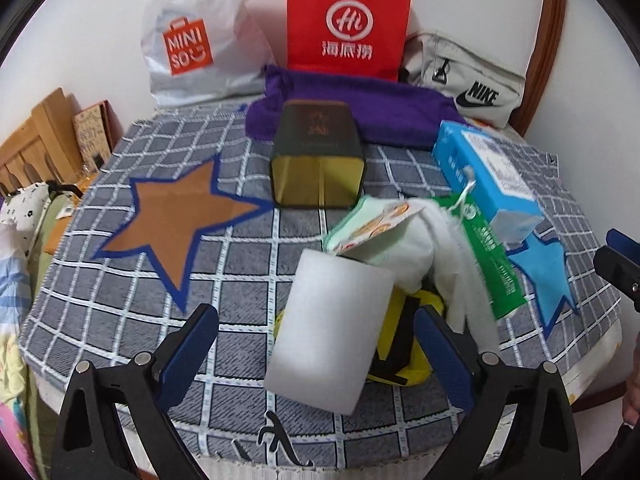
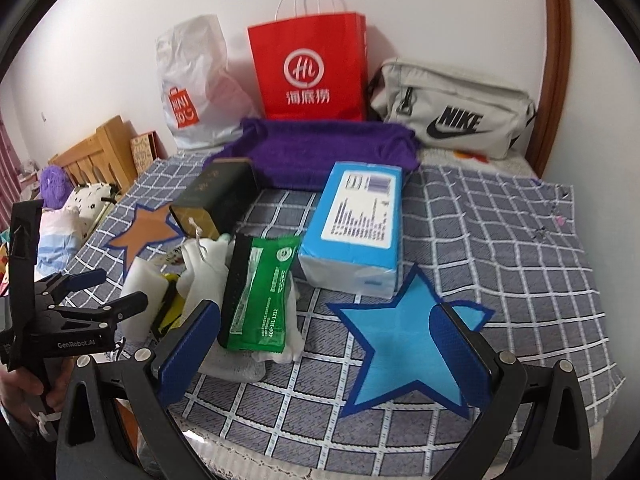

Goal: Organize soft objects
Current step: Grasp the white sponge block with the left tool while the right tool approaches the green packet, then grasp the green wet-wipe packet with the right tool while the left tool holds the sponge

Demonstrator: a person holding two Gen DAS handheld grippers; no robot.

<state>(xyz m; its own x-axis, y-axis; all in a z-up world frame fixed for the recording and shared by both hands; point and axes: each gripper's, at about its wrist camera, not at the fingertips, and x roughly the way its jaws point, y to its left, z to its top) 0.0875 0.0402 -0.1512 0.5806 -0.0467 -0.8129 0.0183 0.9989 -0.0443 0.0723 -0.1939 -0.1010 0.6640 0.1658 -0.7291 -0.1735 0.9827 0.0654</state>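
Observation:
A white foam block (image 1: 332,328) lies on the checked cloth (image 1: 120,300) between the wide-spread fingers of my left gripper (image 1: 316,354), which is open and not touching it. Behind the block sit a yellow item (image 1: 404,332), a white cloth (image 1: 424,248), a patterned green-and-white cloth (image 1: 372,224) and a green packet (image 2: 260,292). A blue tissue pack (image 2: 356,224) and a purple towel (image 2: 332,152) lie further back. My right gripper (image 2: 324,352) is open and empty over the blue star patch (image 2: 408,344).
A dark tin box (image 1: 318,160) stands mid-table beside a brown star patch (image 1: 180,220). Against the back wall are a Miniso bag (image 1: 192,36), a red paper bag (image 1: 348,20) and a grey Nike pouch (image 2: 456,112). The table edge runs close along the front.

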